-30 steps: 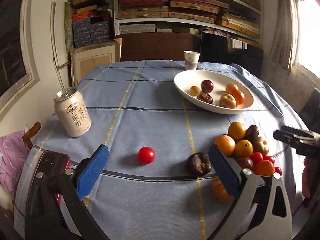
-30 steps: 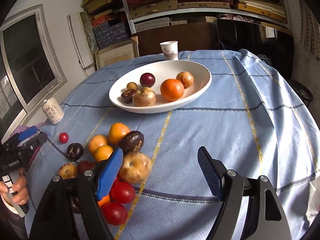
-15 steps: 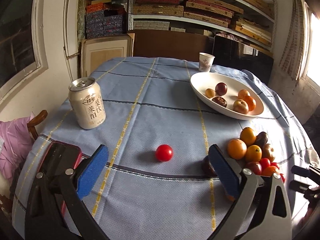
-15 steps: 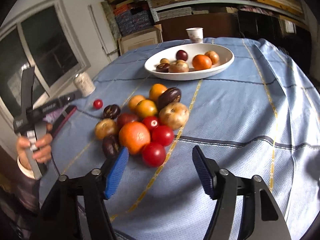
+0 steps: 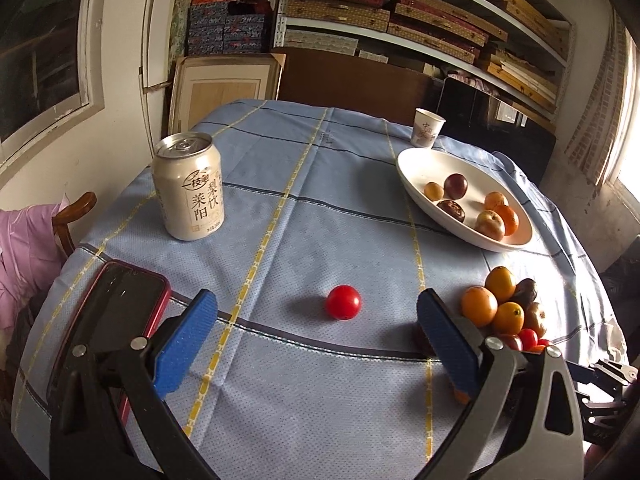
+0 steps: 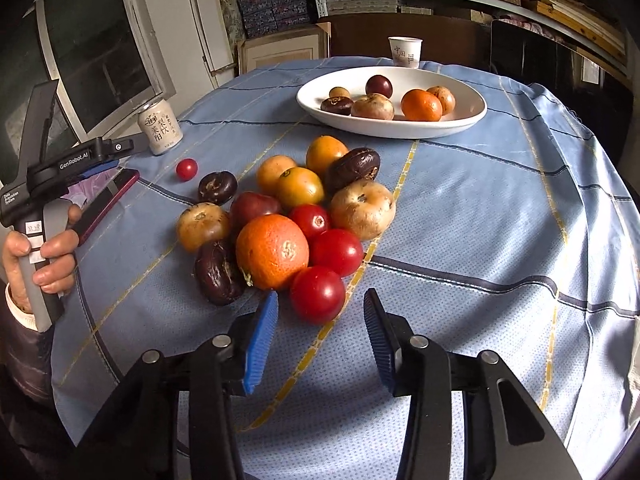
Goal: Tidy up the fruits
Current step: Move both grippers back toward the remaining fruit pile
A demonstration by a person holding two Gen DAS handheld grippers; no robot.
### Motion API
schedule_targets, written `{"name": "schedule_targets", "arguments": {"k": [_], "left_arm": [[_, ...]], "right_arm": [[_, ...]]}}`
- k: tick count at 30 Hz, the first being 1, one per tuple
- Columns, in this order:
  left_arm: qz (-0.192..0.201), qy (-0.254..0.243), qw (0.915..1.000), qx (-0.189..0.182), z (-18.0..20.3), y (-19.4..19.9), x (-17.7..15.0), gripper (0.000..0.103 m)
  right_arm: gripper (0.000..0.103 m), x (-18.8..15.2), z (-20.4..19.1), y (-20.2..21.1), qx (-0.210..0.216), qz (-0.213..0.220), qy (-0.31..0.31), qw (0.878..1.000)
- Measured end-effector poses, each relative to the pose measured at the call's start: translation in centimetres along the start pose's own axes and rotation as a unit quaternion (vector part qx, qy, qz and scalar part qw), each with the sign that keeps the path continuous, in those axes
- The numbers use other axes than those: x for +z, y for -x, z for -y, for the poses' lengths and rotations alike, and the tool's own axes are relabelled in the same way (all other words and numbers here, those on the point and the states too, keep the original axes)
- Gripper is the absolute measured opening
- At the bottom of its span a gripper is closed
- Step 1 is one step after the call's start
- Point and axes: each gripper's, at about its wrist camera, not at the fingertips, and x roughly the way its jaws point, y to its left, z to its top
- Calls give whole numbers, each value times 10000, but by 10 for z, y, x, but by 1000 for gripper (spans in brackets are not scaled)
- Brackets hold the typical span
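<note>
A pile of loose fruit (image 6: 288, 216) lies on the blue cloth: oranges, red tomatoes, dark passion fruits and brown fruits. My right gripper (image 6: 320, 312) is open, its jaws just short of the nearest red tomato (image 6: 317, 294). A white oval bowl (image 6: 460, 120) behind the pile holds several fruits. My left gripper (image 5: 316, 316) is open and empty, with a lone red tomato (image 5: 343, 302) on the cloth between and beyond its fingers. The pile (image 5: 504, 308) shows at the right in the left wrist view, the bowl (image 5: 412, 172) further back.
A drink can (image 5: 188, 188) stands at the left. A red-cased phone (image 5: 116, 308) lies by the table's near left edge. A paper cup (image 5: 427, 127) stands behind the bowl. A chair back (image 5: 74, 212) and shelves surround the table.
My right gripper has moved closer to the pile and narrowed its jaws around the nearest tomato. My left gripper has shifted so the lone tomato sits more central between its fingers.
</note>
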Motion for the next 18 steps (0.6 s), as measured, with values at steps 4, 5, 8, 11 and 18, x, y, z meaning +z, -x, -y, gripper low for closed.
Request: {"name": "schedule_targets", "arguments": {"k": [4, 5, 8, 11, 18], "left_arm": [[-88, 92, 9999, -31, -4, -3, 0, 98], [-109, 95, 9999, -59, -4, -4, 0, 98], [-197, 57, 9995, -227, -2, -8, -2, 98], [-346, -59, 9990, -265, 3, -15, -4, 98], [-855, -122, 9958, -303, 8, -50, 0, 67]], "right_arm": [[37, 2, -4, -5, 18, -88, 71, 9999], [33, 2, -5, -7, -6, -119, 82, 9999], [29, 1, 1, -5, 76, -65, -55, 9999], [29, -1, 12, 1, 269, 105, -343, 9990], [30, -4, 30, 7, 594, 313, -820, 9944]]}}
